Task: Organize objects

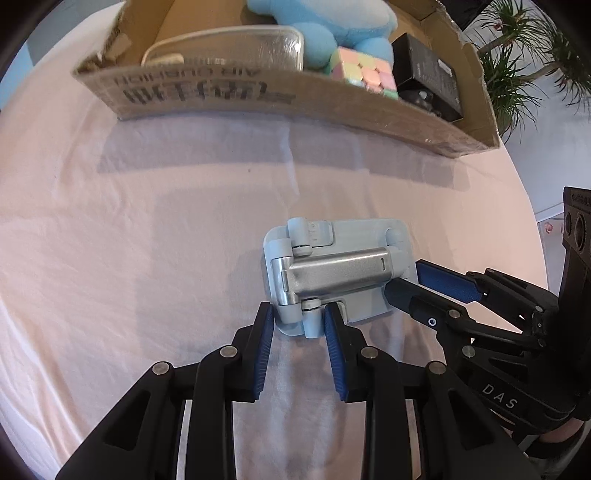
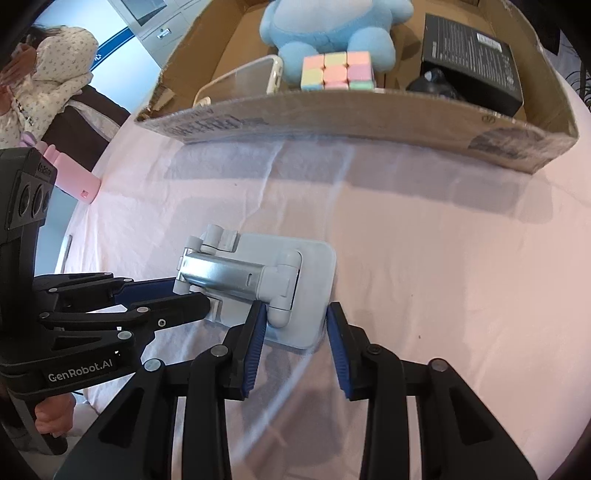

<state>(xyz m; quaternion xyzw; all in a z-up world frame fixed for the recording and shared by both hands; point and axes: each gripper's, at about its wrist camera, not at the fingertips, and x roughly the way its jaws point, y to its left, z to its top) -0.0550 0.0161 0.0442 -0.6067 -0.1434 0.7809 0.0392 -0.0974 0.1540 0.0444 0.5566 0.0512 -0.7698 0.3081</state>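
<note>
A folded grey phone stand point(image 1: 340, 273) with a silver metal arm lies on the pink tablecloth point(image 1: 147, 240). My left gripper point(image 1: 299, 321) is shut on the stand's near hinge corner, blue pads on either side of it. My right gripper point(image 2: 293, 321) is shut across the base plate of the stand point(image 2: 314, 266), one pad against the hinge block and the other on the plate's edge. Each gripper shows in the other's view: the right gripper point(image 1: 404, 277) from the right, the left gripper point(image 2: 192, 293) from the left.
Behind the stand is an open cardboard box point(image 1: 258, 99) holding a blue plush toy point(image 1: 325, 18), a pastel puzzle cube point(image 1: 365, 70), a black carton point(image 1: 424, 70) and a clear lidded container point(image 1: 229, 48). A pink object point(image 2: 77, 181) lies at the table's left edge, a person point(image 2: 37, 74) beyond it.
</note>
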